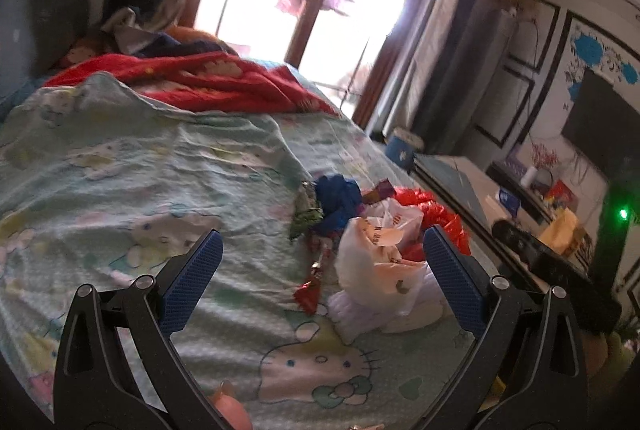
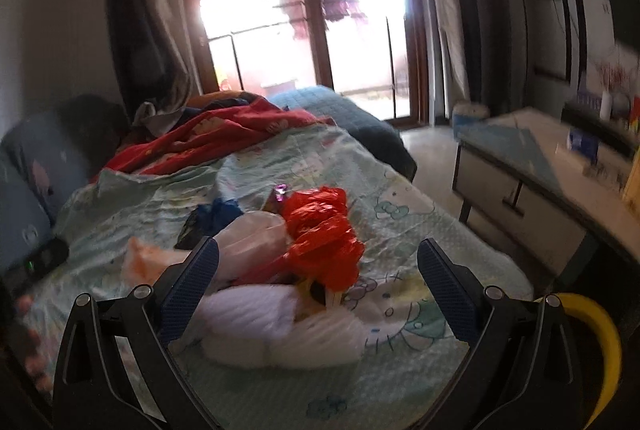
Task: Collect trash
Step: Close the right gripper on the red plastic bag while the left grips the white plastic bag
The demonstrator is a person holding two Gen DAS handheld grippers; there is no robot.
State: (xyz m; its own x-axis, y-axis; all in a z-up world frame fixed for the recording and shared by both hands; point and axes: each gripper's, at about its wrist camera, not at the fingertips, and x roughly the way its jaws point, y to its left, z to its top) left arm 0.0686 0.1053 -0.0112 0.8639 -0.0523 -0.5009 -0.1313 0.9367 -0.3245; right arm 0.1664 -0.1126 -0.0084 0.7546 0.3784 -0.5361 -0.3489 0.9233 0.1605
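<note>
A pile of trash lies on the bed's green cartoon sheet [image 1: 120, 158]. In the left wrist view it holds a white plastic bag [image 1: 376, 262], a red plastic bag [image 1: 436, 214], a blue bag [image 1: 338, 194], a green wrapper [image 1: 306, 218] and a small red wrapper [image 1: 308, 294]. My left gripper [image 1: 322, 278] is open above the sheet, with the white bag between its fingers. In the right wrist view the red bag [image 2: 324, 234], white bags [image 2: 280, 326] and blue bag [image 2: 218, 214] lie ahead. My right gripper [image 2: 318, 282] is open over them, holding nothing.
A red blanket [image 1: 192, 78] is bunched at the bed's far end. A low cabinet [image 2: 532, 198] with clutter stands right of the bed, with floor between. A yellow curved rim [image 2: 600, 346] shows at the lower right. A bright window [image 2: 304, 10] is behind.
</note>
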